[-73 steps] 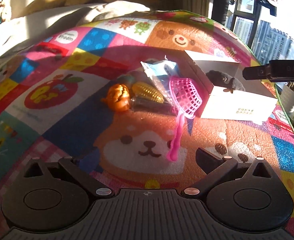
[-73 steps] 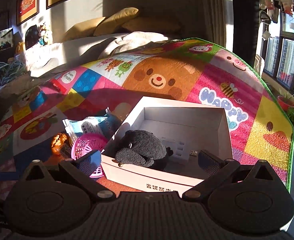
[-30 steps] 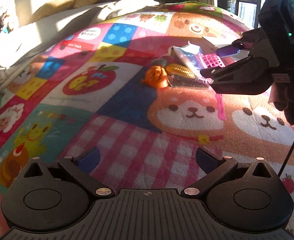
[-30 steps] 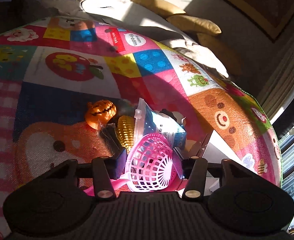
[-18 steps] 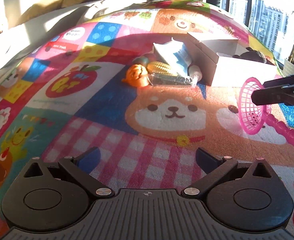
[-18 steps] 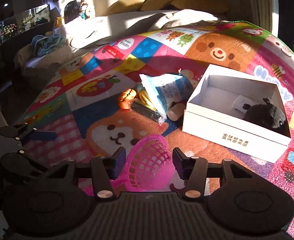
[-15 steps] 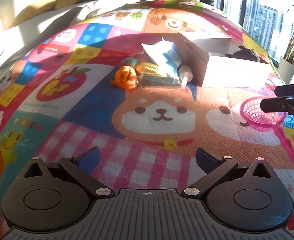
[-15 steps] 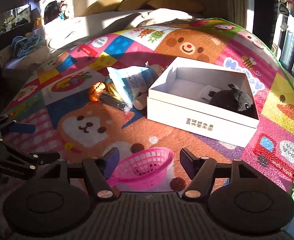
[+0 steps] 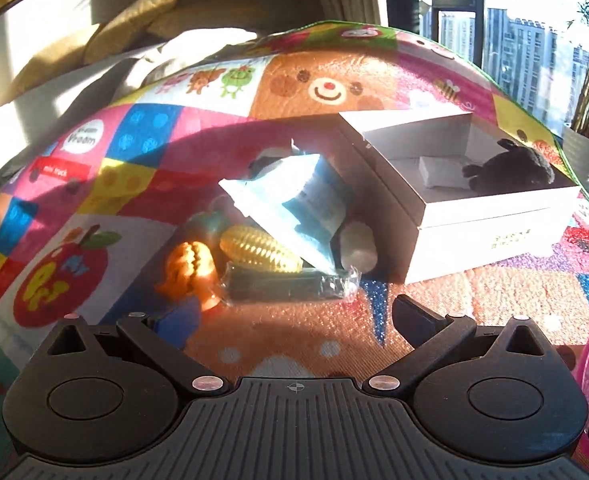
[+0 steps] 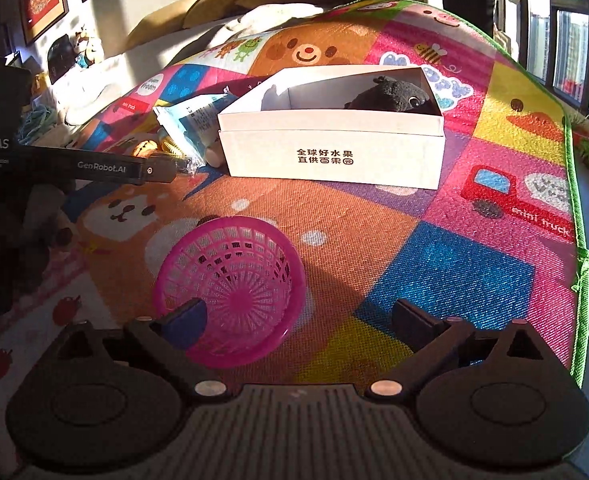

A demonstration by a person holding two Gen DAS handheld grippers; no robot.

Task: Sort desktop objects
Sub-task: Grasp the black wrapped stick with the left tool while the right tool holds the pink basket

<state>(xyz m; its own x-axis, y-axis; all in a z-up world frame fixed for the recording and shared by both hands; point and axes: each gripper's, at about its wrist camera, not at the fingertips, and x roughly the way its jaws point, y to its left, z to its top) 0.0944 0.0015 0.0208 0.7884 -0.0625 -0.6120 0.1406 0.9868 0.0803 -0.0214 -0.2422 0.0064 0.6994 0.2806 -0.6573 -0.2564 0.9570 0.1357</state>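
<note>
- My right gripper (image 10: 298,320) is spread, released; the pink sieve (image 10: 230,288) lies on the mat (image 10: 454,264) by its left finger.
- My left gripper (image 9: 294,316) is spread, empty, facing the corn (image 9: 258,248) beside the box (image 9: 474,208).

Hard, warm, low sunlight enters from the tall windows (image 10: 566,32) at about two o'clock, leaving both views bright and high in contrast. The white cardboard box (image 10: 330,152) glares on its sunlit front wall, while its interior lies half in shade. A broad, dark, curved shadow crosses the colourful cartoon-print play mat (image 9: 474,300) at ten o'clock in the left wrist view, dimming the crinkled blue-and-white plastic packet (image 9: 294,204). The pink plastic mesh scoop (image 10: 230,280) throws a latticed shadow inside itself. Sky beyond the glass is blown out. Fisheye bending bows the mat's edges; corners darken and soften.
</note>
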